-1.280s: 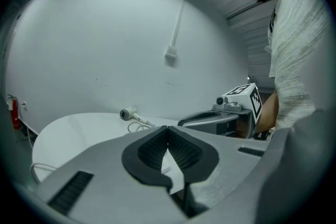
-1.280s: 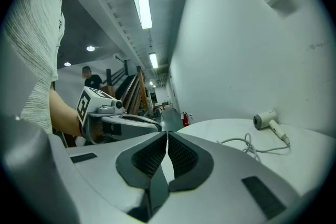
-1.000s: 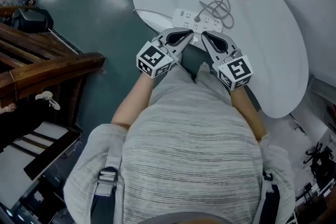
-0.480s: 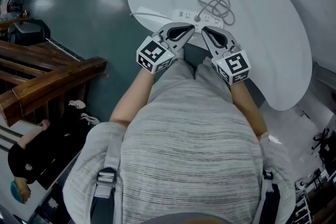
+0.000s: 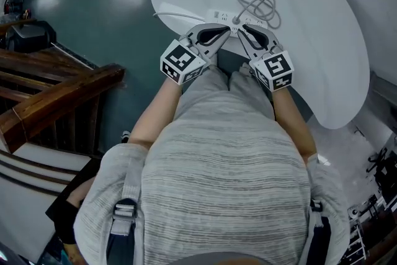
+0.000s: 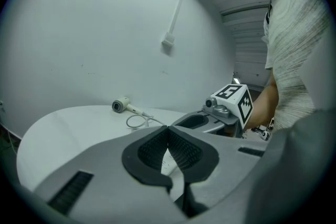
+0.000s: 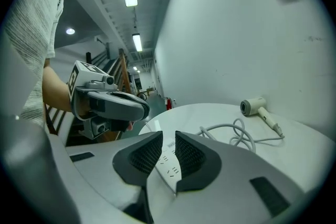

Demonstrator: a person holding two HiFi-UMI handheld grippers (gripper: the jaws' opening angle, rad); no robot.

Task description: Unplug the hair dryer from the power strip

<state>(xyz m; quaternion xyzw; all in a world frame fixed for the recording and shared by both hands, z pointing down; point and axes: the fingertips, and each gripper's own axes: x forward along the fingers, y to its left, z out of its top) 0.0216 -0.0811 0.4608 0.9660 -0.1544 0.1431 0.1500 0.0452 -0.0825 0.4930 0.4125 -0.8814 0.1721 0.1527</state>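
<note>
Hair dryer (image 7: 254, 107) whole in right gripper view; cropped in head view.

— Ahead of the right gripper (image 7: 169, 134)?
— Smooth matt white table (image 5: 322, 46), plastic power strip (image 7: 168, 167).
— Its pads (image 7: 189, 157)?
— Dark, ribbed, rubbery. Left of the left gripper (image 6: 168, 128): glossy floor (image 5: 93, 15).

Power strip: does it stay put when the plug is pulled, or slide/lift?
Power strip likely slides or lifts: it looks like a slim plastic bar lying loose on the smooth table. Probably rigid, no flex. The dryer's looped cord looks slack, so it would hardly restrain anything.
</note>
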